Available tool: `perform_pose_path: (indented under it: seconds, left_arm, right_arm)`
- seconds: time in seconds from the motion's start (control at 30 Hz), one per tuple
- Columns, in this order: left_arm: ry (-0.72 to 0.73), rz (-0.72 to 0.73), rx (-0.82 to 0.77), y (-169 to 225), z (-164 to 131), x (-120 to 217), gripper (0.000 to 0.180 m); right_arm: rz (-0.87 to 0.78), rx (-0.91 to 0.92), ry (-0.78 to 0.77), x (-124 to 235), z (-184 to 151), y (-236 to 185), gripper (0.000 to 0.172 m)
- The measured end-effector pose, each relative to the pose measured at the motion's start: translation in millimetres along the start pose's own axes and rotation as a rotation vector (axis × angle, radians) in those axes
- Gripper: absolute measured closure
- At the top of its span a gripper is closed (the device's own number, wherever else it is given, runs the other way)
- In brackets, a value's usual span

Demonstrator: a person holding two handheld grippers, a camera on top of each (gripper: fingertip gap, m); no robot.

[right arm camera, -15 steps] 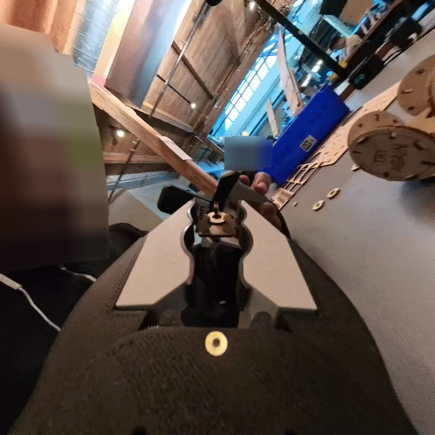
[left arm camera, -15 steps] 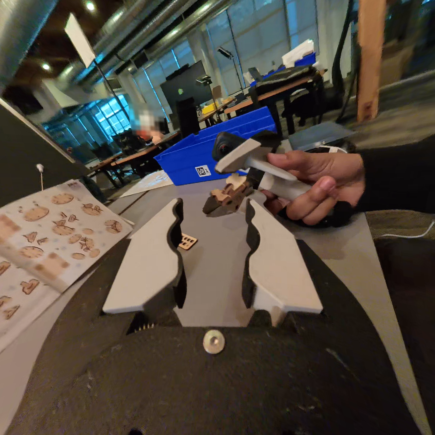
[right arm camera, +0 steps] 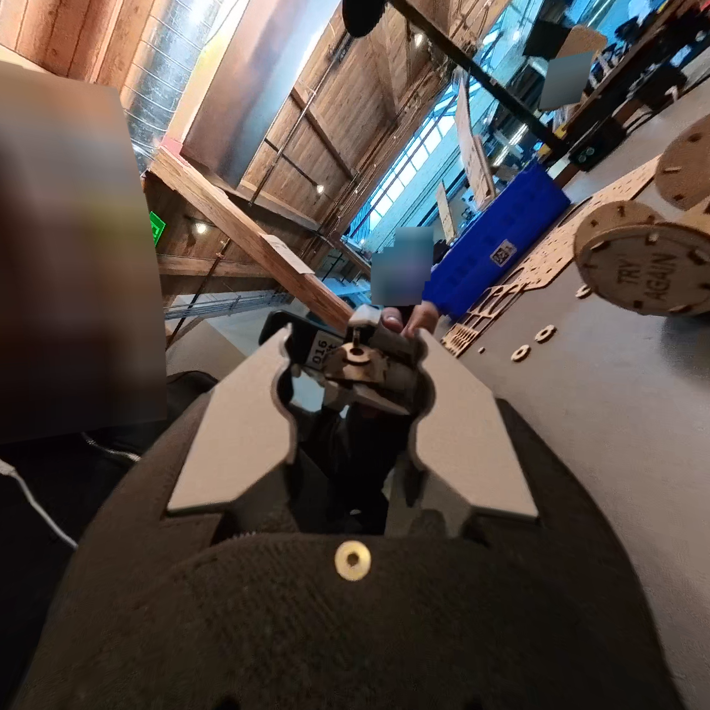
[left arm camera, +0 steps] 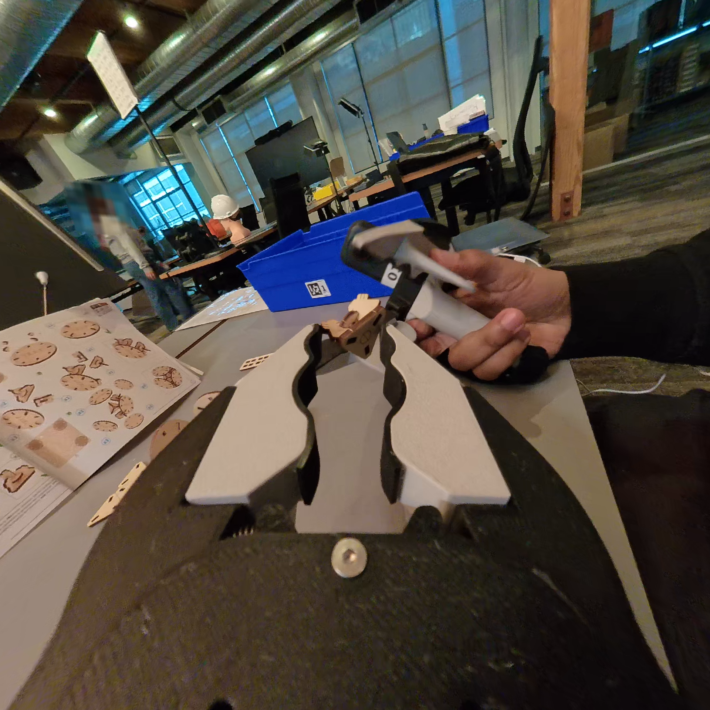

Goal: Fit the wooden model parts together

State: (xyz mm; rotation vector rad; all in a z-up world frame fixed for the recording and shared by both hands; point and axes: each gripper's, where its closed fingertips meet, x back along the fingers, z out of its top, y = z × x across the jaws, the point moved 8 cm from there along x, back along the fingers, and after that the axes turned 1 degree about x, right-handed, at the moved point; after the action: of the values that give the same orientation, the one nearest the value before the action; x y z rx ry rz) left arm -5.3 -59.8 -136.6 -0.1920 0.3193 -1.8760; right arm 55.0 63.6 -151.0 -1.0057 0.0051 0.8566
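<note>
The left gripper (left arm camera: 347,338) holds its grey fingers narrowed around a small brown laser-cut wooden assembly (left arm camera: 357,330), which sits at their tips above the grey tabletop (left arm camera: 215,345). The right-hand tip seems to touch the piece, but contact at the left tip is hard to make out, so I cannot tell whether the piece is truly pinched. Directly behind it, a hand (left arm camera: 511,311) grips the right gripper, whose own fingers are hidden behind the wooden piece in this view.

In the right wrist view, the right gripper (right arm camera: 353,347) has its fingers spread wide; the same wooden assembly (right arm camera: 355,365) lies between them with a clear gap on the left, while the right side is blurred and unclear.

A blue plastic bin (left arm camera: 319,261) stands on the table beyond. A printed instruction sheet (left arm camera: 77,384) is cut off by the left edge. Round wooden discs (right arm camera: 645,261) and a cut-out plywood sheet (right arm camera: 538,269) lie to the right, partly cropped.
</note>
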Motion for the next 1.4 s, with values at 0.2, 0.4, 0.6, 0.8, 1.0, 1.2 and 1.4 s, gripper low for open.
perform_pose_path:
  seconds: [0.2, 0.4, 0.6, 0.8, 1.0, 1.2, 1.4]
  left_arm:
    - [0.036, 0.035, 0.088, -11, 2, 4, 0.155]
    - [0.061, 0.007, 0.123, -11, 4, 6, 0.155]
    - [0.112, -0.102, 0.185, -6, 9, 9, 0.155]
    - [0.132, -0.123, 0.255, -10, 10, 11, 0.155]
    - [0.126, -0.13, 0.229, -7, 10, 9, 0.155]
    - [0.118, -0.101, 0.197, -7, 9, 8, 0.155]
    - [0.106, -0.107, 0.311, -12, 5, 4, 0.148]
  right_arm:
    - [-0.259, 0.679, 0.051, 5, 5, -38, 0.096]
    - [-0.418, 1.003, -0.094, -14, -17, -44, 0.113]
    - [-0.33, 0.977, -0.068, -8, -16, -51, 0.153]
    - [-0.316, 1.006, -0.073, -10, -19, -53, 0.145]
    - [-0.32, 0.934, -0.066, -9, -15, -47, 0.14]
    - [-0.276, 0.847, -0.08, -9, -14, -43, 0.154]
    - [-0.261, 0.779, -0.07, -7, -10, -39, 0.155]
